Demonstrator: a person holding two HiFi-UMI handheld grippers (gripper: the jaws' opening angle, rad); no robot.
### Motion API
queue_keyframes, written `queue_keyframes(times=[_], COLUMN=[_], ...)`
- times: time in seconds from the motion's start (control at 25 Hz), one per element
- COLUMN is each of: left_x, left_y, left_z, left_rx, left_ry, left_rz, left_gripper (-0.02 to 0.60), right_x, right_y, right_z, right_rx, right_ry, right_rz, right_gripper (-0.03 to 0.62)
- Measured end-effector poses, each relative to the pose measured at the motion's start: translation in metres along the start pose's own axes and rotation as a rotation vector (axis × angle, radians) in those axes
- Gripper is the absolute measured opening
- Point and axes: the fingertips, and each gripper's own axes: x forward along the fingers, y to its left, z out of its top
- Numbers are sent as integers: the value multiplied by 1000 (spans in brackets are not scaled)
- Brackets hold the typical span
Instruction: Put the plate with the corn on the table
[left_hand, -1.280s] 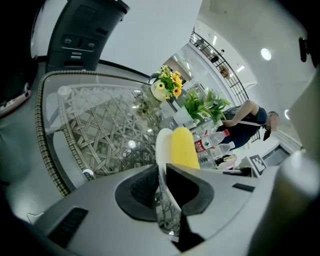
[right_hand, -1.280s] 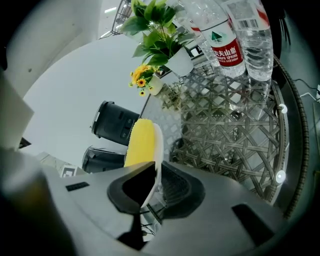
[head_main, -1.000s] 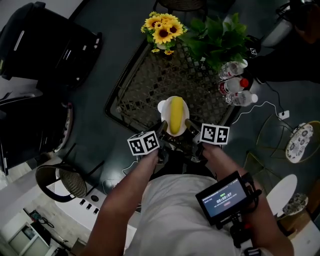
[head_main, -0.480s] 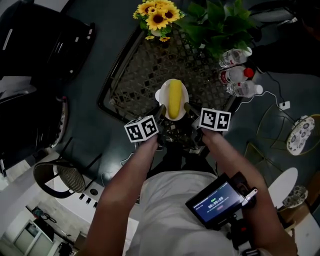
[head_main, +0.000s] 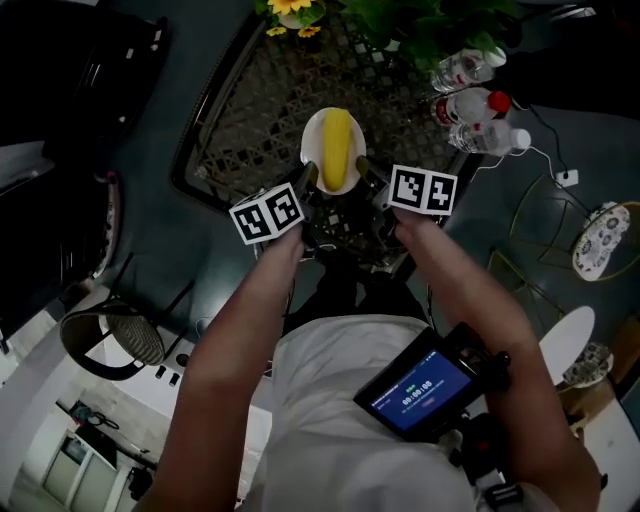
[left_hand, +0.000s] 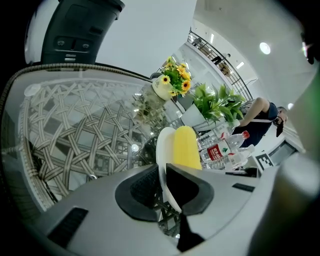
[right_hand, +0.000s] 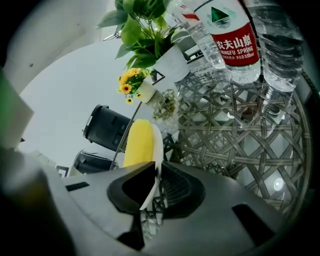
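Note:
A small white plate (head_main: 312, 143) carries a yellow ear of corn (head_main: 337, 148) and hangs over the near part of the glass-topped wicker table (head_main: 270, 110). My left gripper (head_main: 309, 178) is shut on the plate's left rim, my right gripper (head_main: 361, 172) on its right rim. In the left gripper view the plate's edge (left_hand: 165, 160) stands between the jaws with the corn (left_hand: 185, 148) beyond. The right gripper view shows the plate rim (right_hand: 155, 155) clamped the same way, beside the corn (right_hand: 138, 144). Whether the plate touches the table I cannot tell.
On the table's far side stand a sunflower pot (left_hand: 171, 82), a green plant (left_hand: 216, 104) and three water bottles (head_main: 474, 95). A black chair (head_main: 75, 80) sits left of the table, a wicker stool (head_main: 112, 340) near left, and a small side table (head_main: 600, 245) at right.
Both grippers have carried the plate with the corn forward over the table, farther from my body. Their hold on the rim is unchanged.

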Motion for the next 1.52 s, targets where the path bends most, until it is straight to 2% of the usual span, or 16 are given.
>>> queue_keyframes(times=[0.2, 0.68, 1.08, 1.32, 1.52], left_x=[5, 27, 29, 30, 31], left_y=[3, 7, 12, 14, 14], left_z=[3, 31, 30, 30, 29], left_rx=[-15, 14, 19, -12, 2], left_ry=[-21, -43, 36, 73, 93], left_rz=[11, 45, 134, 186, 203], left_gripper=[51, 51, 52, 52, 52], right_x=[7, 27, 33, 35, 38], right_y=[-2, -5, -1, -3, -4], right_z=[7, 36, 42, 40, 37], right_rx=[-19, -43, -84, -83, -132], right_ry=[-7, -43, -22, 0, 34], right_rz=[-8, -41, -89, -117, -155], right_gripper=[41, 41, 41, 41, 41])
